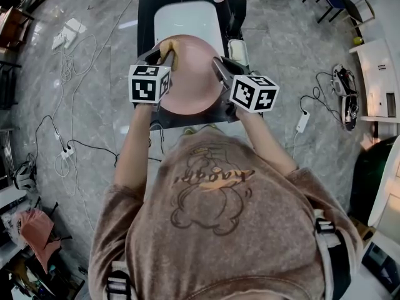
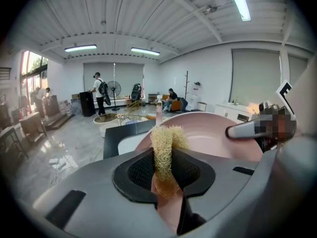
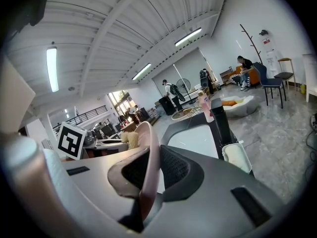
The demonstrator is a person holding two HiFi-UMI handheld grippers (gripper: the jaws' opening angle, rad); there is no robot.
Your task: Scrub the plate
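You are scrubbing the pink plate (image 1: 190,74)
Your right gripper (image 3: 146,167) is clamping its rim; your left gripper (image 2: 166,167) is pinching the loofah (image 2: 162,143) at its far-left edge.

Our grey left claw (image 2: 166,175) has black ribbed pads, and between them sits a straw-yellow, fibrous scrubber (image 2: 165,145). Just beyond it the plate (image 2: 213,133) is plain pale pink. Our right claw (image 3: 148,172) is grey too, and its cube (image 1: 254,93) is patterned in black-and-white squares. Under both claws is a black table (image 1: 147,17).
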